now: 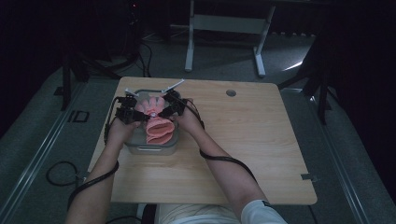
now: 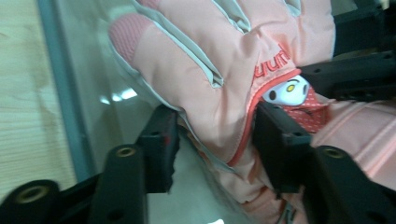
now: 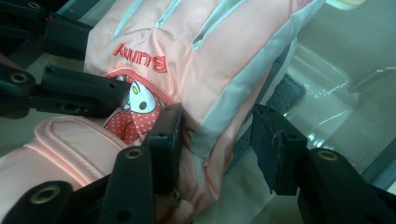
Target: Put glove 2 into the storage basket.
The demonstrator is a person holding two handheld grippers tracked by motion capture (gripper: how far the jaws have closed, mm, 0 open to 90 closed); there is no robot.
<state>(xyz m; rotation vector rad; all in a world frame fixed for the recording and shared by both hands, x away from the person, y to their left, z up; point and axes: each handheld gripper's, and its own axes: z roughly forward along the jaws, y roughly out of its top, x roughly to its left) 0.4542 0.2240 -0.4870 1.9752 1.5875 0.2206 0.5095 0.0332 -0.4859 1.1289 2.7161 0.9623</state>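
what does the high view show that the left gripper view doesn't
High view alone: the whole wooden table, the person's forearms, the clear bin from outside, and the floor around. Left gripper view alone: the glove's red lettering and cartoon badge, with the left gripper straddling the glove's edge, one side free. Both: the pink glove in the bin.

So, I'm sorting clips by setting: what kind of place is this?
Probably a lab or recording studio: a lone wooden table on grey carpet, dark surroundings, cables trailing, and a bare desk frame behind.
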